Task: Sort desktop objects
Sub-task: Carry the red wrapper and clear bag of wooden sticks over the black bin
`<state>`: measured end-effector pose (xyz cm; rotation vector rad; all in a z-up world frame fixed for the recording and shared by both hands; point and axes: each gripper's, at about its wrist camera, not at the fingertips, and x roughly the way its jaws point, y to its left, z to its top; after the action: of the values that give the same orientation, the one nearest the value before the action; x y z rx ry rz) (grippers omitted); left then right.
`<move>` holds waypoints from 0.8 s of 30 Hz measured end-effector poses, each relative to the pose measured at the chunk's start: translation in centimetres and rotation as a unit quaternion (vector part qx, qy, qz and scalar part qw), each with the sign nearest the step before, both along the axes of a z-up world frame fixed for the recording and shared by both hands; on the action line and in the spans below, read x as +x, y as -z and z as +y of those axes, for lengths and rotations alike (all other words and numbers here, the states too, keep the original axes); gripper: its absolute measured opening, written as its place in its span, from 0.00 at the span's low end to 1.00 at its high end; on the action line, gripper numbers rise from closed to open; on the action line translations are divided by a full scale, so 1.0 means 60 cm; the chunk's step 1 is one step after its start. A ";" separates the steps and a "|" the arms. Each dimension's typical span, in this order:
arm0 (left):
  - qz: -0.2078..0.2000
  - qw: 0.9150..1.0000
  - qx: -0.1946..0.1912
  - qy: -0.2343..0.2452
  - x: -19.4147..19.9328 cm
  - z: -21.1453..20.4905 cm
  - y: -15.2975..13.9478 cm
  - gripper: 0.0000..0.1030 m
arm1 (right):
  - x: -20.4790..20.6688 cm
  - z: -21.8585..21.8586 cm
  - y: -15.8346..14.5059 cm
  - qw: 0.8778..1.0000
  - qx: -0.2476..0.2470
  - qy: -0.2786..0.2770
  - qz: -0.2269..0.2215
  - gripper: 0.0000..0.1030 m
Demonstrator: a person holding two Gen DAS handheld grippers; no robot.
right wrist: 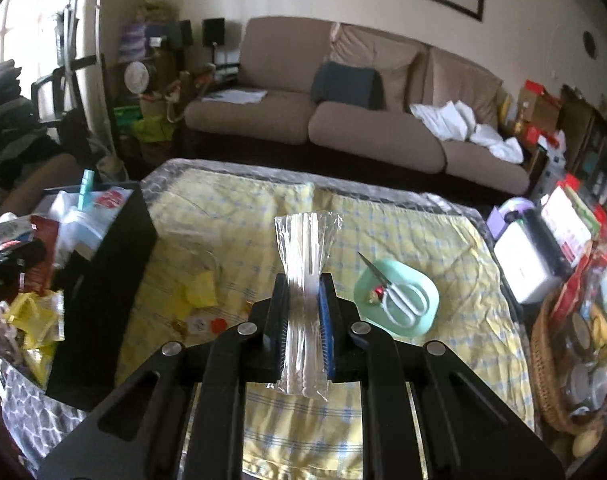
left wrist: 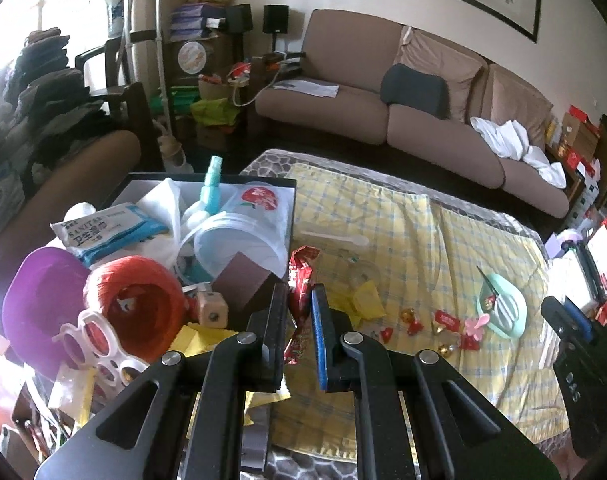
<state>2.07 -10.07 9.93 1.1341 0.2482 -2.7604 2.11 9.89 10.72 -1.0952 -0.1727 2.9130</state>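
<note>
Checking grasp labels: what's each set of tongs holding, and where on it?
Left tongs: shut on the red snack packet, pinched around its middle. Right tongs: shut on the clear-wrapped plastic cutlery, gripped across its lower half.

A: Where do the held items sit?

B: The left gripper clamps a snack packet above the cloth; the right gripper clamps a wrapped spoon packet, upright, over the same cloth.

A: And around them?

B: The box stands at the cloth's left edge with a spray bottle and cup inside. The tray lies right of centre, scissors in it. The sofa runs behind the table.
</note>
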 end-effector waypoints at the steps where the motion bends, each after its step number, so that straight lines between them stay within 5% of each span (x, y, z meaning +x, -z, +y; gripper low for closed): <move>1: 0.001 1.000 0.001 -0.003 0.000 -0.003 -0.001 0.10 | 0.006 -0.009 -0.005 1.000 0.000 -0.006 0.003 0.13; 18: 0.024 0.997 -0.011 -0.078 0.024 -0.070 -0.024 0.10 | 0.059 -0.078 -0.048 0.989 -0.029 -0.112 0.087 0.13; 24: 0.029 0.993 -0.001 -0.112 0.040 -0.114 -0.032 0.10 | 0.072 -0.123 -0.050 0.984 -0.036 -0.154 0.084 0.13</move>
<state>4.49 -16.92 11.88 0.9619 0.3555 -2.5957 6.42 2.51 13.69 -0.8945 -0.2557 3.2929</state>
